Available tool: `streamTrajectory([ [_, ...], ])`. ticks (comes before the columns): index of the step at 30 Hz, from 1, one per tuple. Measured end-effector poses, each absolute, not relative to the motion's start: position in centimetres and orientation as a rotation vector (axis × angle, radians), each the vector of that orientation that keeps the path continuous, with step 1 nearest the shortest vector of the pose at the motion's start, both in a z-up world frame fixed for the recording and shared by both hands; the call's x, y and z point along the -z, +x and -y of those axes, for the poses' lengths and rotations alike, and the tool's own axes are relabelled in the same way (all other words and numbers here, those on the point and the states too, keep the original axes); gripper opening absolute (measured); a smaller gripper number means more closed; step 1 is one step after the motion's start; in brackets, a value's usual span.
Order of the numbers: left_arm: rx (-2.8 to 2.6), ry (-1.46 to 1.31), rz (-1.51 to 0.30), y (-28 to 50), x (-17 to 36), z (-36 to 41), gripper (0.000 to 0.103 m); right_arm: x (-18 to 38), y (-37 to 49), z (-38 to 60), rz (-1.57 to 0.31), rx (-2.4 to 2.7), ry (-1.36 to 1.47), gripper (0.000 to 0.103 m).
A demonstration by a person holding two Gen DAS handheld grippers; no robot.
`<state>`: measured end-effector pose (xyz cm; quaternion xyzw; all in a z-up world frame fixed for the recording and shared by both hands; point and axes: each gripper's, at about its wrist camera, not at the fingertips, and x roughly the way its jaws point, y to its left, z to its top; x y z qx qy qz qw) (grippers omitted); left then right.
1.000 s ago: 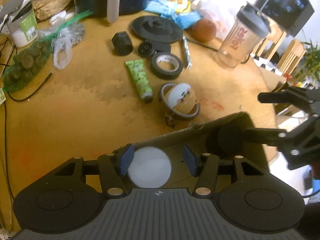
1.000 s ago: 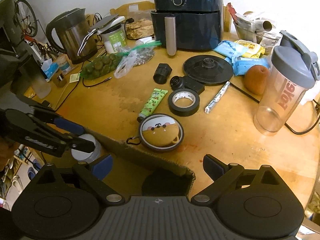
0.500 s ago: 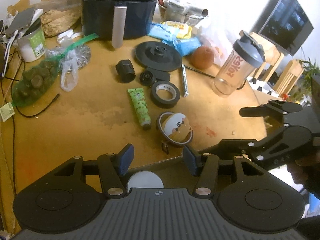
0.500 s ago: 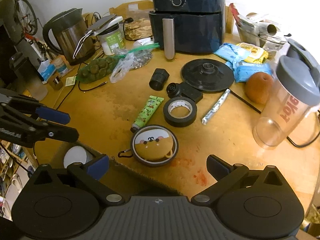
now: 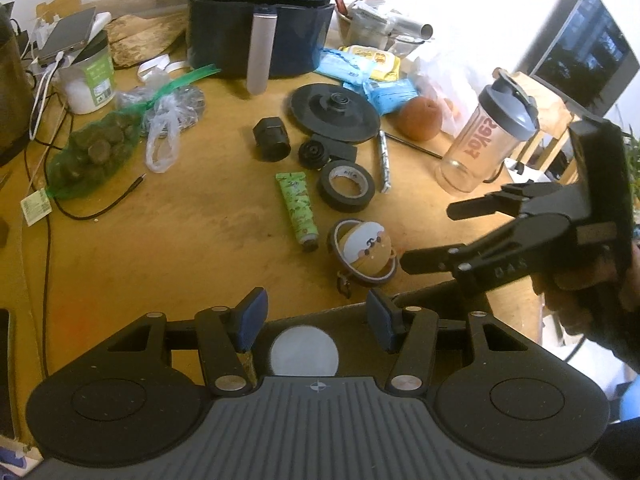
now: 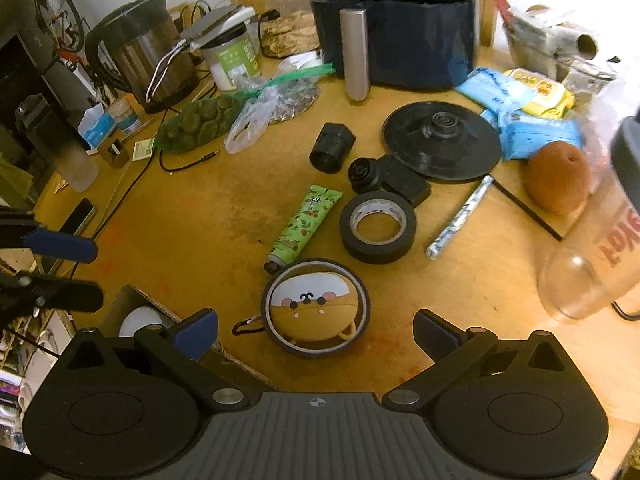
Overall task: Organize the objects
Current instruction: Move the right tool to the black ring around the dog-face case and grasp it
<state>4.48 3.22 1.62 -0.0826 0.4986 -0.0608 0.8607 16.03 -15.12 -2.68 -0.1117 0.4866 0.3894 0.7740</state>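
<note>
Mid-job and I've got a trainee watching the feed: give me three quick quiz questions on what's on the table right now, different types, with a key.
1. True or false: the green tube lies inside the black tape roll.
2. Multiple choice: what lies inside the cardboard box? A) a white round lid B) a pear C) a phone
3. Fill in: the right gripper is ____ and its fingers frame the round bear-face case.

Key: 1 false, the tube lies beside the roll; 2 A; 3 open.
</note>
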Motion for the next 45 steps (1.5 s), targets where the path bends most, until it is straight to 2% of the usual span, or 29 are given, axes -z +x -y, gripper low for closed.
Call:
streamTrajectory([
  [27, -0.073, -0.278, -1.064, 0.5, -1.3, -6.6, 0.054, 10.4, 21.2, 11.6, -1.358, -0.836, -0.093, 0.102],
  [31, -0.088, -0.29, -1.07, 0.0, -1.1, -6.8, 0.054, 10.2, 21.1, 11.4, -1.343, -0.849, -0.094, 0.101],
  [34, -0.094, -0.298, -1.075, -0.2, -1.0, -6.8, 0.054, 10.0, 21.1, 11.3, -1.323, -0.848, -0.114, 0.09],
  [45, -0.068, -0.286, -1.081, 0.1, -1.0, -6.5, 0.054, 9.5, 20.8, 12.0, -1.272, -0.84, -0.086, 0.089],
])
